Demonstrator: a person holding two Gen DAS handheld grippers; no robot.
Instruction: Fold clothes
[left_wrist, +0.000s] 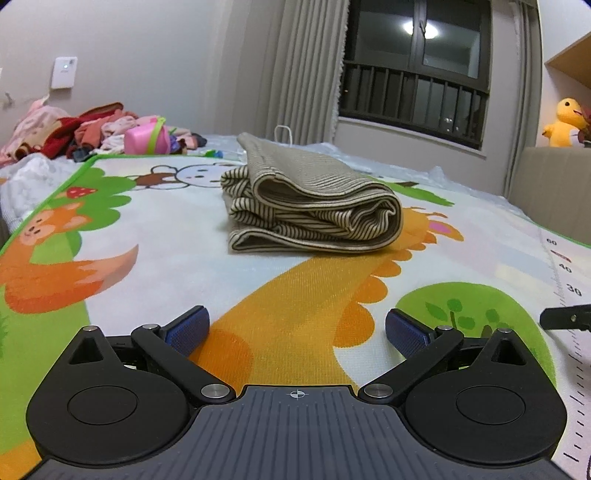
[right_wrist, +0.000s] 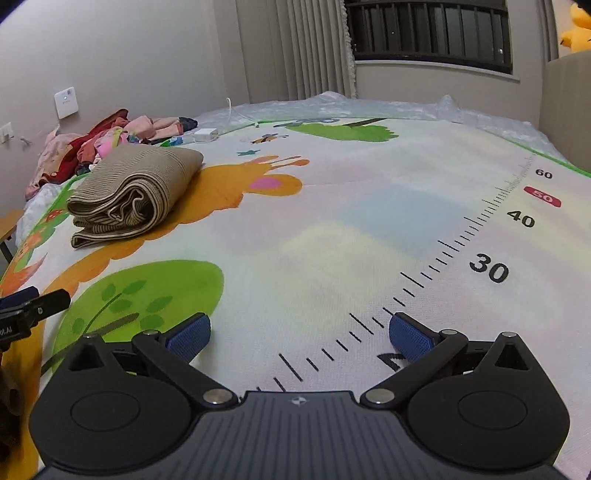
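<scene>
The play mat (left_wrist: 155, 236) covered the bed, and the folded striped garment (left_wrist: 314, 210) lay on it at 12 o'clock from the left gripper (left_wrist: 297, 330) and at 10 o'clock from the right gripper (right_wrist: 299, 338), well apart from both, whose tongs stood spread wide and held nothing. It looked soft, light and limp, likely to slump, so the rolled fold edge seemed the best hold. Only the left view showed the plush duck (left_wrist: 563, 123) whole; only the right showed the white charger (right_wrist: 205, 134).

Dark barred window (left_wrist: 415, 70), beige curtain (left_wrist: 303, 66) — pale wall (left_wrist: 147, 55).
</scene>
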